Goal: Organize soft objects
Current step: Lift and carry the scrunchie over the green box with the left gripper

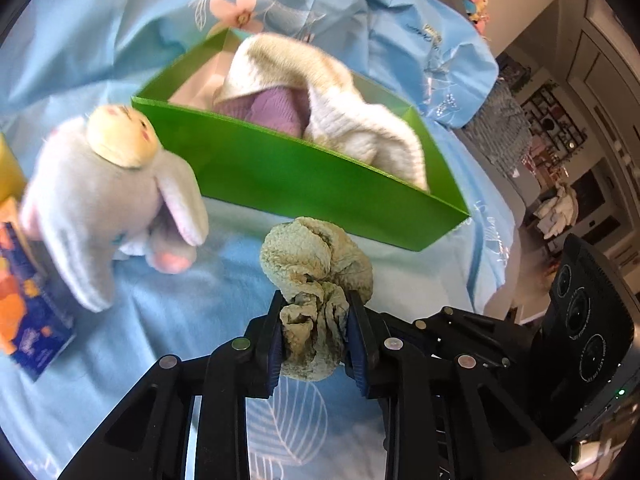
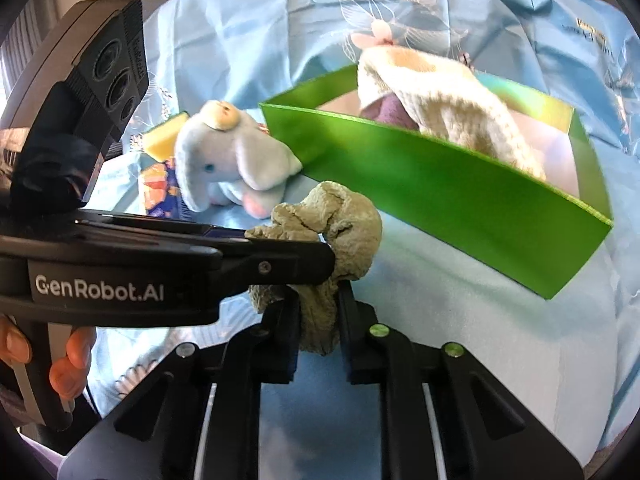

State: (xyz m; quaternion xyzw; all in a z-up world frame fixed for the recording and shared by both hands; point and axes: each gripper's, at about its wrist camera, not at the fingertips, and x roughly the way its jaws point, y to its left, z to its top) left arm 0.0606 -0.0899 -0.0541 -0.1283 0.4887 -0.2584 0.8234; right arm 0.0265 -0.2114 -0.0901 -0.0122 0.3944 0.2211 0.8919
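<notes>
Pinching olive cloth (image 1: 316,280) beside green box (image 1: 320,184), both grippers clamped

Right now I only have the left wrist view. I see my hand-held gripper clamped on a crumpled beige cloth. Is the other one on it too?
Observer: Yes. In the right wrist view the right hand-held gripper is also shut on the beige cloth, on its near, lower end.
Operator: Where is my left one in that view?
Observer: The left hand-held gripper comes in sideways from the picture's left and crosses the cloth just beyond the right gripper's fingers.
Operator: Anything behind the plush elephant I can't make out?
Observer: A yellow sponge sits behind the plush elephant, on the side away from the green box.
</notes>
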